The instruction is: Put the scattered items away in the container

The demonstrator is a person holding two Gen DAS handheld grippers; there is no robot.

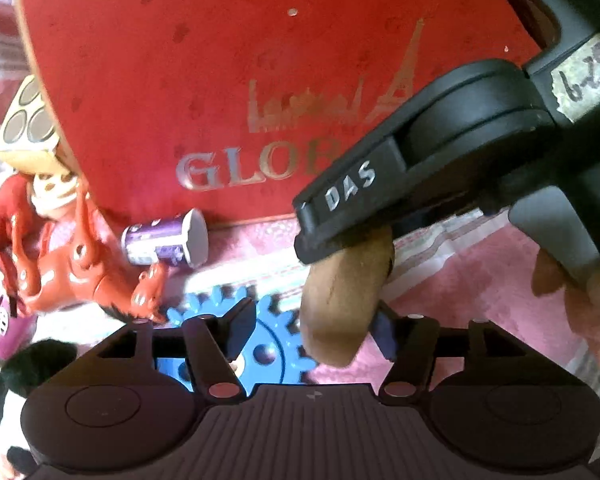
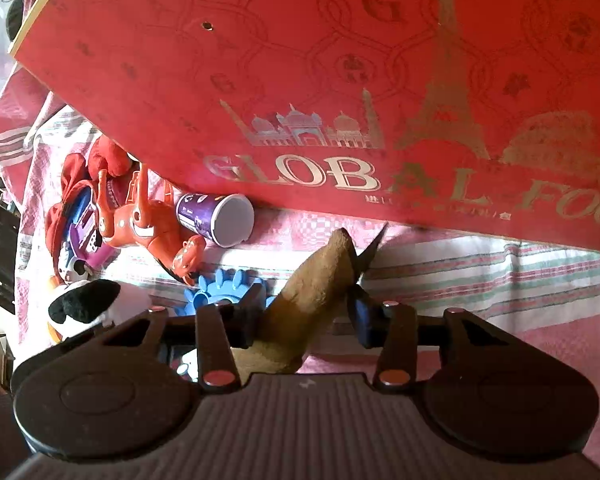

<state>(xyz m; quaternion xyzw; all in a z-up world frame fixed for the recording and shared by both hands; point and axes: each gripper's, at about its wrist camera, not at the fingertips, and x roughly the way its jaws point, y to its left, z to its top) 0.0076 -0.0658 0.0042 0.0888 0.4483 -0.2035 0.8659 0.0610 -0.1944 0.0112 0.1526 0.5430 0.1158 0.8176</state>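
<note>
Red box (image 2: 340, 80) wall close ahead — right gripper (image 2: 300, 320) pinches the tan plush toy (image 2: 312, 280), left gripper (image 1: 308, 328) spread around it.

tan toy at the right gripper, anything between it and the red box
Nothing visible: only bare cloth lies between the tan toy and the red box wall; the purple cup lies off to one side.

a tall red cardboard box with gold skyline print (image 2: 340, 80) walls off the far side. to its left, an orange plastic toy figure (image 2: 148, 224), a purple paper cup on its side (image 2: 216, 218) and a blue plastic gear (image 2: 224, 284) crowd the cloth; the pink-striped cloth (image 2: 500, 276) to the right lies open.
</note>
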